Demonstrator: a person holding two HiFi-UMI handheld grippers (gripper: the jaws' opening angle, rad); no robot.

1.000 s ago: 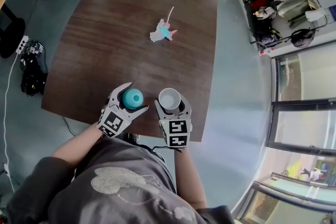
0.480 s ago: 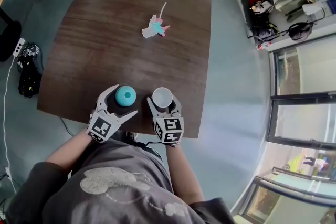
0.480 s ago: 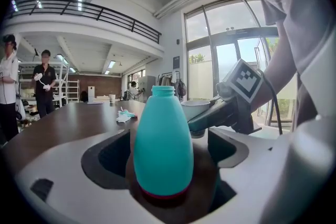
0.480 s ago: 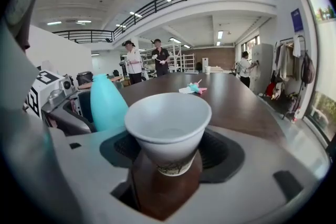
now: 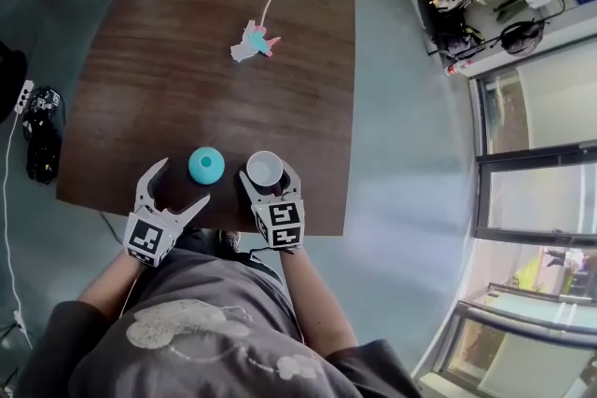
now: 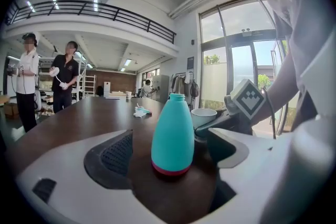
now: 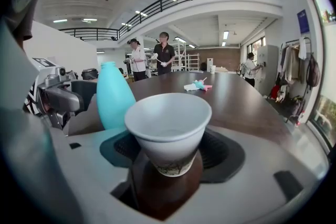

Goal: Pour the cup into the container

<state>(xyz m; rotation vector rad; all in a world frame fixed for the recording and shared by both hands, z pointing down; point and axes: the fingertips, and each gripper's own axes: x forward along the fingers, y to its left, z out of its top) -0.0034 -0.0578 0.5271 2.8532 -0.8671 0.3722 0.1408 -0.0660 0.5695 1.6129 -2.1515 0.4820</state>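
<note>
Well, the person's right tongs (image 5: 267,178) are clamped on a white paper cup (image 7: 169,128), one pad on each side of its lower wall, and the rim looks squeezed a little out of round. The cup is upright, low over the near edge of the dark wooden table (image 5: 187,70); whether its base touches the wood I cannot tell. Just to its left stands a teal bottle (image 6: 172,136) with a red band round its foot, upright on the table, its narrow mouth uncapped. The left tongs (image 5: 183,181) have just been opening and stand wide apart. The bottle sits just ahead of their tips, in line with the gap, and neither pad touches it. Cup and bottle are close beside each other but apart. Further up the table, well away from both, lies a small pink and teal object (image 5: 252,42).
</note>
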